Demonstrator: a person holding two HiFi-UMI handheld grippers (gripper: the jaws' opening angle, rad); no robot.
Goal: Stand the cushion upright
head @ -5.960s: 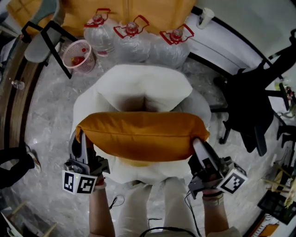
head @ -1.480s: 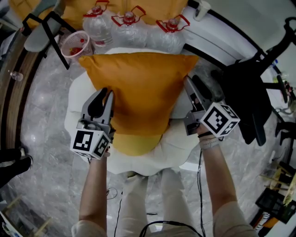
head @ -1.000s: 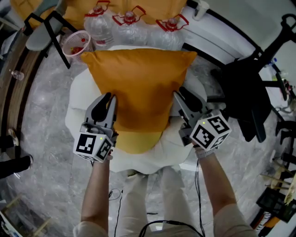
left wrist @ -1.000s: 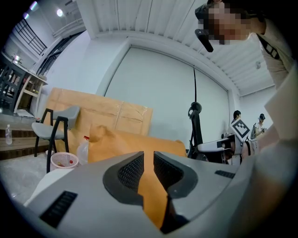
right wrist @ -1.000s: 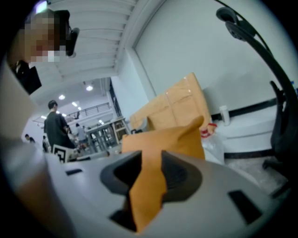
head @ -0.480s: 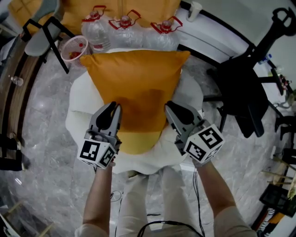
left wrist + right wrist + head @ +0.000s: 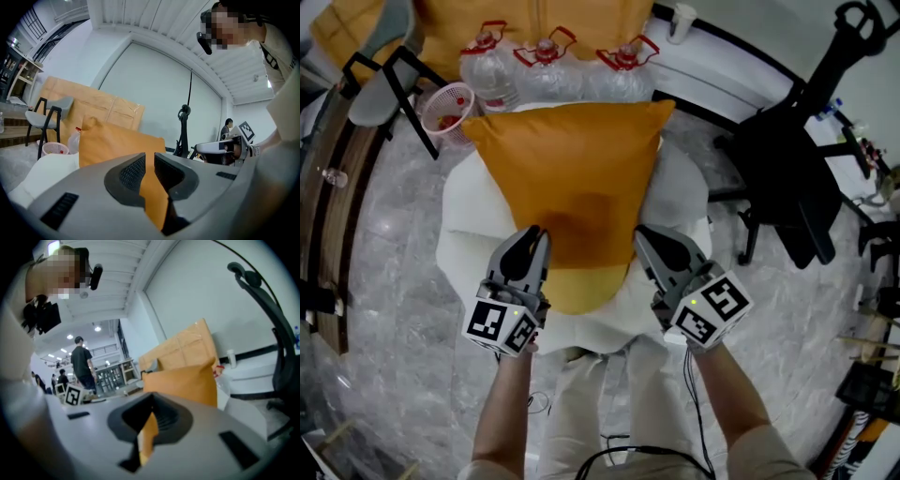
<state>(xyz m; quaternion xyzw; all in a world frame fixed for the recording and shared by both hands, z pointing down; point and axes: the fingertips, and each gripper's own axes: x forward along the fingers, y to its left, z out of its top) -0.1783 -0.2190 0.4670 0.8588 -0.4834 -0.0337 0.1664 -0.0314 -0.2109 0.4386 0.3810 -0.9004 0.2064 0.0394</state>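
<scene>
head view looks steeply down; both gripper views closely face the cushion (image 7: 567, 169).

Large open work hall, lab-like, as indicated by: marble floor (image 7: 384, 309), office chair (image 7: 787, 178), packed water bottles (image 7: 548, 70), cardboard sheets (image 7: 93, 105), shelving (image 7: 110, 376) at the rear, a person (image 7: 84, 364) stood under ceiling lights (image 7: 97, 328).

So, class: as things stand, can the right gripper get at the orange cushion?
Probably yes. The right gripper points at the upright cushion from close by its lower edge, with nothing between them. Its jaws are shut, so they'd need opening first.
</scene>
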